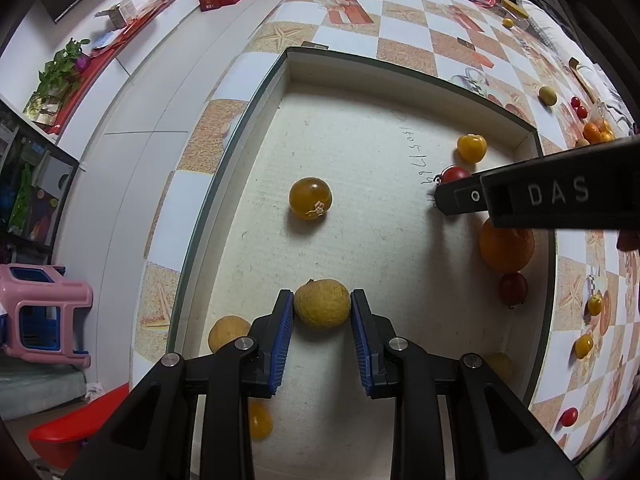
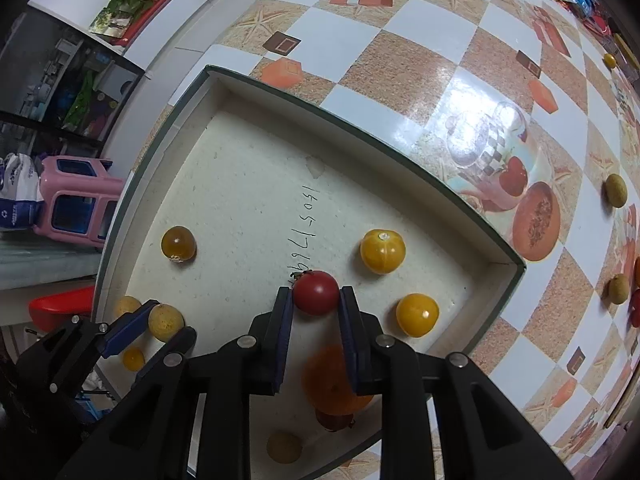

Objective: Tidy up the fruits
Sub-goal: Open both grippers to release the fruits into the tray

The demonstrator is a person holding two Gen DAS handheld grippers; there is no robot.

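- Fingers of the left gripper (image 1: 322,307), blue pads (image 1: 285,320) on each side, are clamped on a rough tan-yellow fruit (image 1: 322,303), held low over the near part of the white tray (image 1: 280,76); whether it rests on the tray floor or hangs just above cannot be told.
- Left of those fingers: a second tan fruit (image 1: 226,333) lies near the tray's left wall, and a small amber fruit (image 1: 260,420) shows partly under the gripper body.
- Centre of the tray: a dark amber tomato (image 1: 310,199), stem scar up, sits alone, well apart from both grippers.
- Fingers of the right gripper (image 2: 316,300) are clamped on a red cherry tomato (image 2: 316,293), over the handwritten marks on the tray floor.
- Right of it: two yellow tomatoes (image 2: 383,251) (image 2: 417,315) near the far-right corner; an orange (image 2: 332,384) and a dark red fruit (image 2: 334,420) lie beneath the right gripper.
- Far right, on the checked table (image 2: 400,60): several tan fruits (image 2: 616,190), and small yellow and red ones in the left-wrist view, lie outside the tray.
- Step in hand (judged): both grippers are delivering a fruit into the tray, at or near set-down.
- Next move (judged): lower each fruit to the floor, spread the fingers gently so the round fruit does not roll, then lift clear and reach right for the loose fruit on the table.
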